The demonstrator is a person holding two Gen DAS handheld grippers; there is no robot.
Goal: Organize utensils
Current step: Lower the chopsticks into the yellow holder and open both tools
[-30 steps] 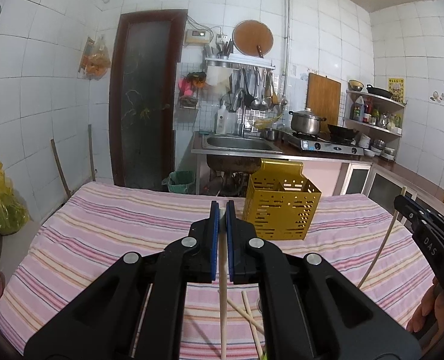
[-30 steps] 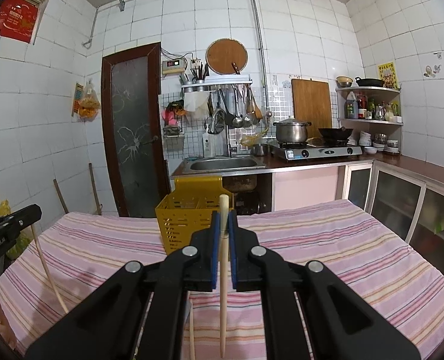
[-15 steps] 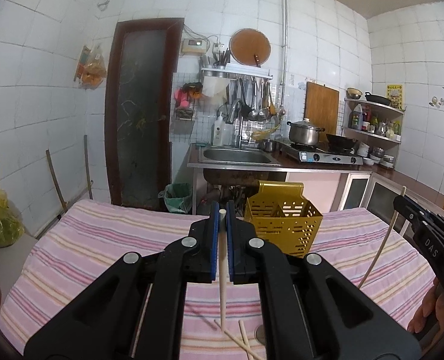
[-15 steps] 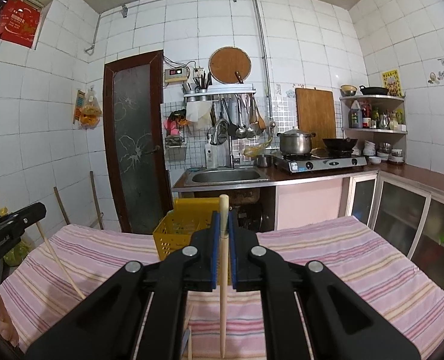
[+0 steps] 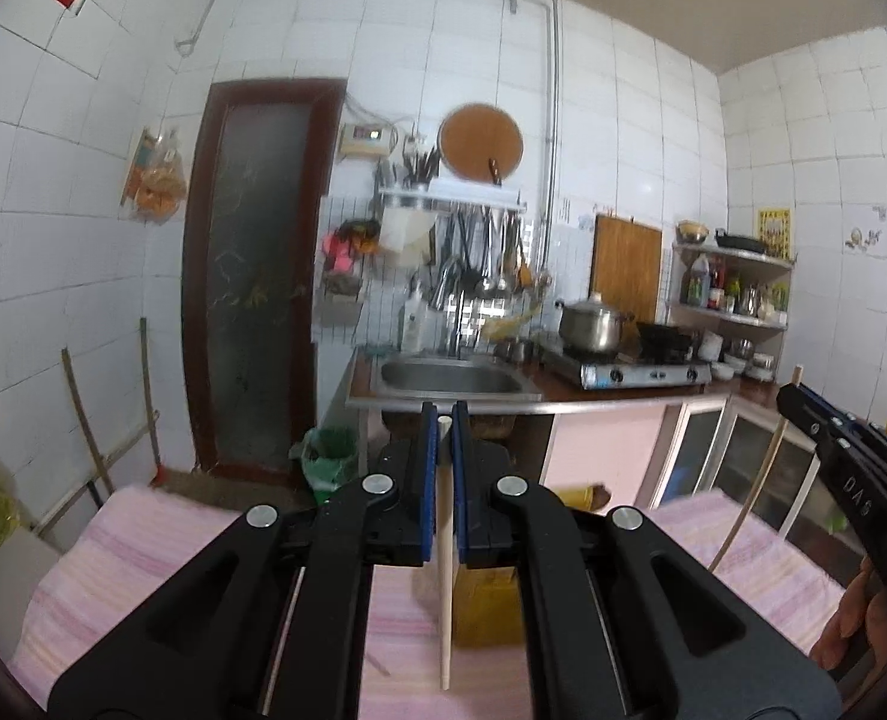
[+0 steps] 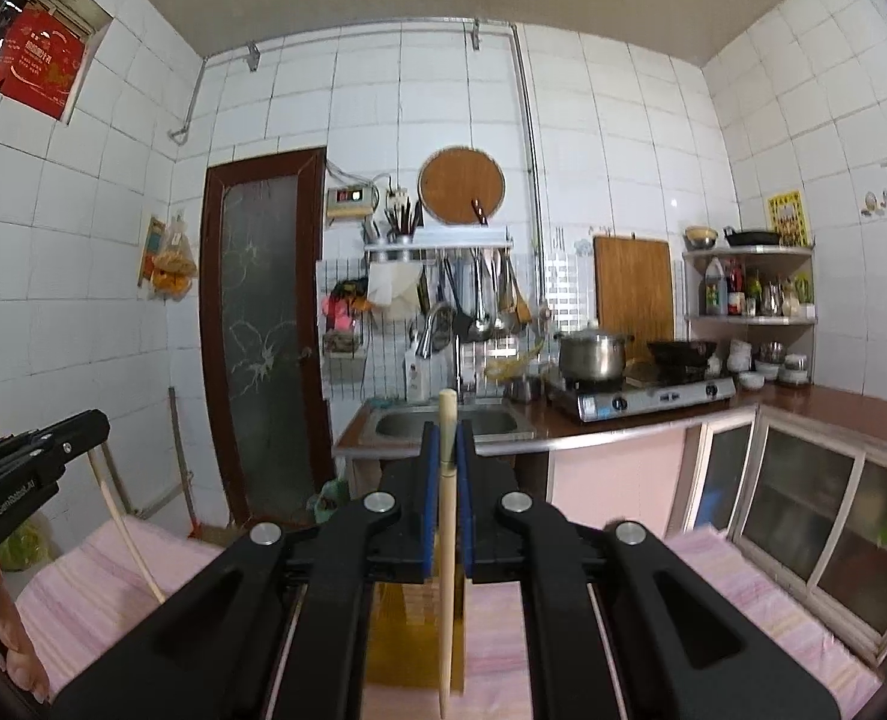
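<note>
Both lifted higher above the yellow basket (image 6: 413, 630) than a second ago. Left gripper (image 5: 443, 438) jaws clamped on one chopstick (image 5: 445, 570), right gripper (image 6: 446, 450) jaws on another chopstick (image 6: 447, 540). Ready for dropping in.

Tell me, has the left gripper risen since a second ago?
Yes. The left gripper, shut on a chopstick, has come up: its tips once sat below the sink against the cloth, and now reach the sink's front edge.

Both cameras ride on hand-held grippers above a pink striped table (image 5: 161, 534), looking level across it toward the kitchen counter and sink (image 6: 449, 423). Each sees the other gripper at its edge, and both share door (image 5: 257, 276), stove (image 6: 641, 393) and shelves
</note>
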